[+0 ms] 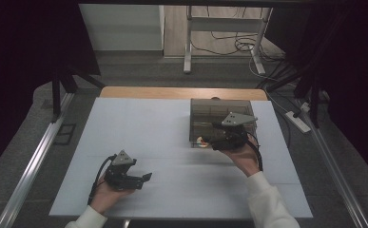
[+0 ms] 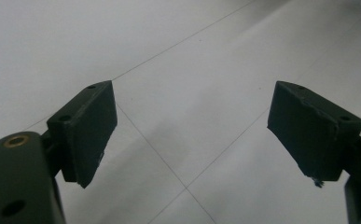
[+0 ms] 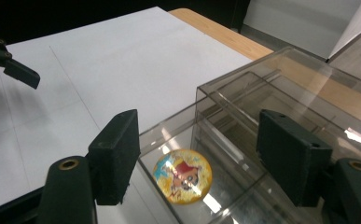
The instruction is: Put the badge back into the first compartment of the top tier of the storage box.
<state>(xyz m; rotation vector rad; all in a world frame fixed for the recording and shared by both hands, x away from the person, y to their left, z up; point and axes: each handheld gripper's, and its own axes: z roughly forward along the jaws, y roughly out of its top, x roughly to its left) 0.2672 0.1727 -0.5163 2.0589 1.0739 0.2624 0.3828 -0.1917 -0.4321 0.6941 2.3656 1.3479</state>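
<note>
A smoky clear plastic box [image 1: 222,114] with several compartments stands on the white table top [image 1: 153,137], right of the middle. A round, colourful domed disc [image 3: 183,176] lies in the box's near left corner compartment [image 1: 201,141]. My right gripper [image 3: 197,140] hovers over that corner [image 1: 213,140] with its jaws wide apart. The disc sits below the gap and neither pad touches it. My left gripper [image 1: 145,177] rests low over the bare table at the front left. Its jaws are spread with nothing between them [image 2: 192,126]. In the right gripper view the left gripper [image 3: 10,65] appears far off at the left.
A wooden table edge [image 1: 181,92] runs along the far side behind the box. Beyond it, a desk frame [image 1: 188,42] and loose cables [image 1: 241,45] stand on the floor. Metal rails [image 1: 39,156] flank the table on both sides.
</note>
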